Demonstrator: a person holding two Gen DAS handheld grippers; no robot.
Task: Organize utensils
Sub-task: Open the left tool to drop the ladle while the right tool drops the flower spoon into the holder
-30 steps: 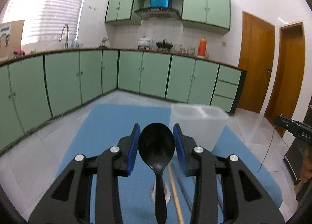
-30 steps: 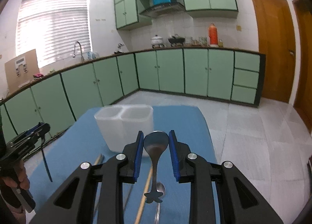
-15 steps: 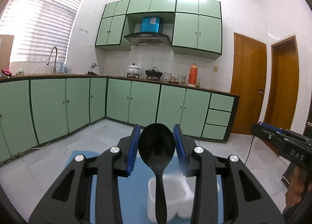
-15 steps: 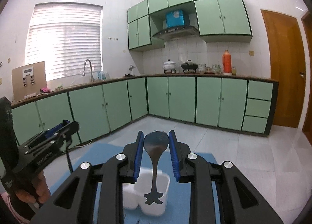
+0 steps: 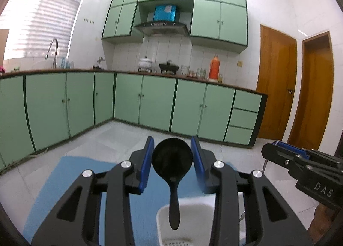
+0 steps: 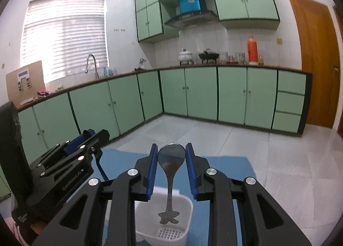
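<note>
My left gripper point(image 5: 172, 148) is shut on the bowl of a black spoon point(image 5: 172, 162). The spoon's handle hangs down over the left compartment of a white plastic utensil holder point(image 5: 206, 204). My right gripper point(image 6: 171, 149) is shut on the bowl of a metal spoon point(image 6: 170, 183). Its shaped handle end hangs inside the mouth of a holder compartment point(image 6: 187, 205) with a perforated floor. In the left wrist view the right gripper point(image 5: 276, 149) shows at the right edge. The left gripper point(image 6: 92, 136) appears at the left of the right wrist view.
The holder stands on a blue mat point(image 6: 120, 160) over a white table. Beyond it lie a tiled floor point(image 5: 120, 134), green base cabinets point(image 5: 158, 100) and two wooden doors point(image 5: 276, 83). A hand point(image 6: 19, 233) holds the left gripper's body.
Both grippers have moved forward with their spoons, from short of the holder to above it. The loose utensils on the mat have dropped out of view.
</note>
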